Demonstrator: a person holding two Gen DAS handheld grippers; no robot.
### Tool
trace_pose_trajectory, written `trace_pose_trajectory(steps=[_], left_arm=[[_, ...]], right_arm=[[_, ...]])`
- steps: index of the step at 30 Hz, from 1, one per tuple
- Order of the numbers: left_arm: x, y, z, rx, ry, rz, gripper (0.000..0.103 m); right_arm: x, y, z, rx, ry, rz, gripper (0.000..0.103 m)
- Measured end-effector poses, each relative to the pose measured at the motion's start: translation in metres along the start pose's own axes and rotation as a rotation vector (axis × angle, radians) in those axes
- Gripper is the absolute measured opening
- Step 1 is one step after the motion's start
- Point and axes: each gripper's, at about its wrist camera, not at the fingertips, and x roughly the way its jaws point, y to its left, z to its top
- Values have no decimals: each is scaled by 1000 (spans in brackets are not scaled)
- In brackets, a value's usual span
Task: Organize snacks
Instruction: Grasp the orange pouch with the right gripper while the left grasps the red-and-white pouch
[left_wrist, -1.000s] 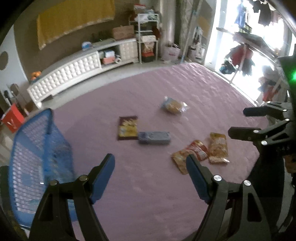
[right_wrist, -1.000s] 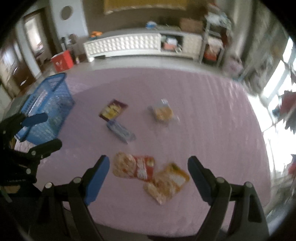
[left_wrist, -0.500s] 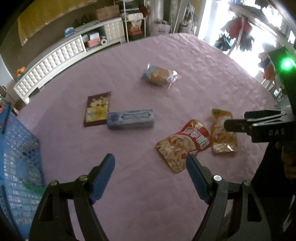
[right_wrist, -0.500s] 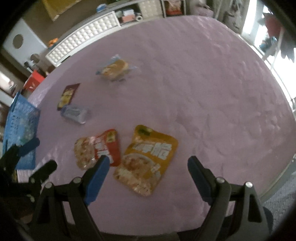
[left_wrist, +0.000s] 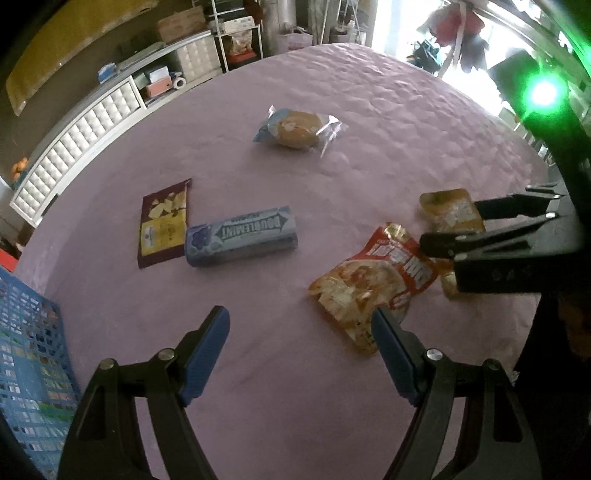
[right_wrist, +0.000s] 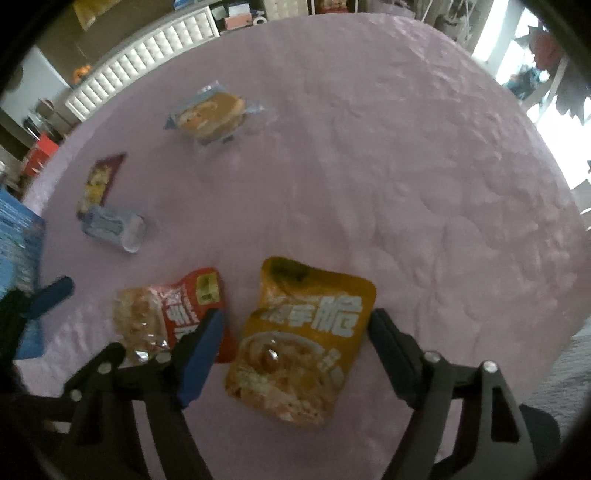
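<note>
Your right gripper (right_wrist: 295, 325), jaws closing astride the yellow pouch (right_wrist: 303, 343) beside the red pouch (right_wrist: 173, 314), meets a light, crinkly, slippery packet: pinch across its flat edges; left gripper (left_wrist: 301, 325) stays wide, empty.

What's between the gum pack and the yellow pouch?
The red snack pouch lies between the Doublemint gum pack and the yellow pouch; bare purple cover on either side of it. Clearest in the left wrist view.

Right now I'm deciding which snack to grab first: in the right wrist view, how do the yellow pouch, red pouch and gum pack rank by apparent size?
1. Yellow pouch, though it lies nearest the camera.
2. Red pouch.
3. Gum pack, farther off and seen end-on.
</note>
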Motion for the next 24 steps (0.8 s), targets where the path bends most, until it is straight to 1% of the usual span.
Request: trace_pose_trajectory(steps=[1,3,6,8,10,11,12,13,15,16,18,20,21,22,24], left_arm=[[0,1,-2,-1,-3,-6,77],[-3,4,-5,-7,-11,-25,77],[-7,9,-10,-15,-20,-35,77],[-11,10,-13,-10,-28,-34,77],[-16,11,-15,-1,-39,-35,77],[-18,11,-15,3,-44,-36,77],[-20,11,-15,8,-49,-37,77],[-22,10,-14,10,-51,-37,77],[-25,7,-13,21,-52,-31,77],[-26,6,-12,28,-52,-30,77],[-25,5,-10,36,-49,-31,77],[-23,5,-7,27,-40,-37,77],[-21,5,-6,18,-37,-42,77],[-19,6,-5,6,-32,-49,77],[-14,4,-2,-6,-22,-61,77]], right_arm=[[-1,4,-4,-28,-17,-15,72],[-4,6,-10,-41,-39,-12,68],[-7,1,-17,-69,-58,-5,65],[-9,-4,-23,-97,-66,10,60],[-13,-4,-30,-134,-70,10,44],[-15,-4,-35,-151,-74,6,39],[-16,-5,-39,-168,-78,19,24],[-15,-2,-44,-170,-80,20,21],[-15,-10,-48,-168,-84,40,21],[-13,-7,-44,-160,-81,55,21],[-12,-14,-42,-152,-75,84,20],[-11,-16,-36,-140,-77,117,20],[-12,-18,-37,-135,-80,122,19],[-13,-23,-39,-127,-85,135,15],[-15,-28,-36,-114,-92,157,13]])
